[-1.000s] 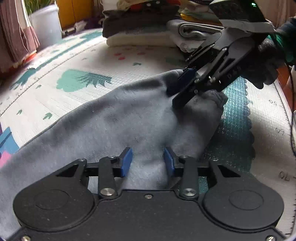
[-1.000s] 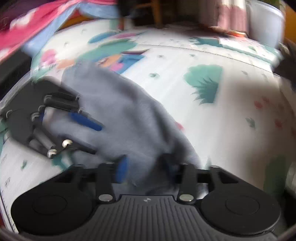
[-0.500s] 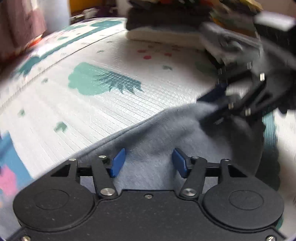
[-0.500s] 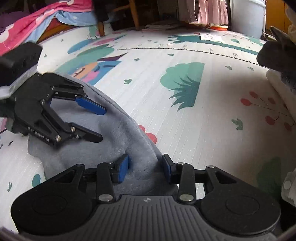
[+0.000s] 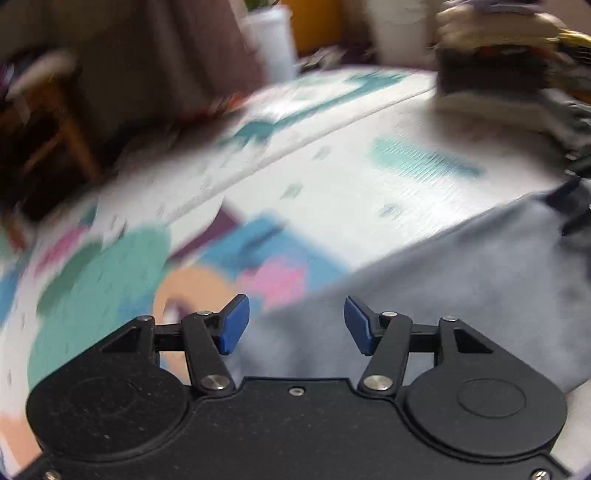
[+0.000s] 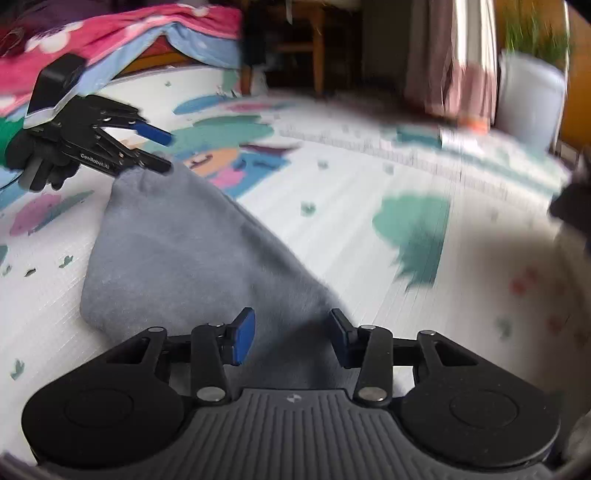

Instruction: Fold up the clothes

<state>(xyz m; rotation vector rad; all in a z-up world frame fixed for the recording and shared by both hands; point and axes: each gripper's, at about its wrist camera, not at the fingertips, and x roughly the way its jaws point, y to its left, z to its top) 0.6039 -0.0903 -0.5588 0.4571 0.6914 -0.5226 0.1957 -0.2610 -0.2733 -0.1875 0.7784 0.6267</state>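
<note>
A grey garment [image 6: 177, 251] lies folded in a long strip on the patterned play mat [image 6: 369, 177]. My right gripper [image 6: 293, 336] hovers over its near end. Its jaws are opening, with cloth lying below and between the blue pads, which do not press on it. In the right wrist view, my left gripper [image 6: 166, 151] is held by a black-gloved hand [image 6: 37, 166] at the garment's far end, open, with its lower finger just above the cloth. In the blurred left wrist view, the left gripper [image 5: 297, 325] stands open over the grey garment [image 5: 443, 295]. The right gripper [image 5: 572, 206] shows at the right edge.
A stack of folded clothes [image 5: 498, 66] sits at the mat's far right. A white plant pot [image 6: 528, 96] and a curtain [image 6: 454, 55] stand behind the mat. Pink and blue bedding [image 6: 110, 33] and a wooden chair [image 6: 295, 48] lie beyond the left gripper.
My left gripper has swung away from the right one along the garment to its other end, jaws wider. The right jaws have spread apart and released the cloth.
</note>
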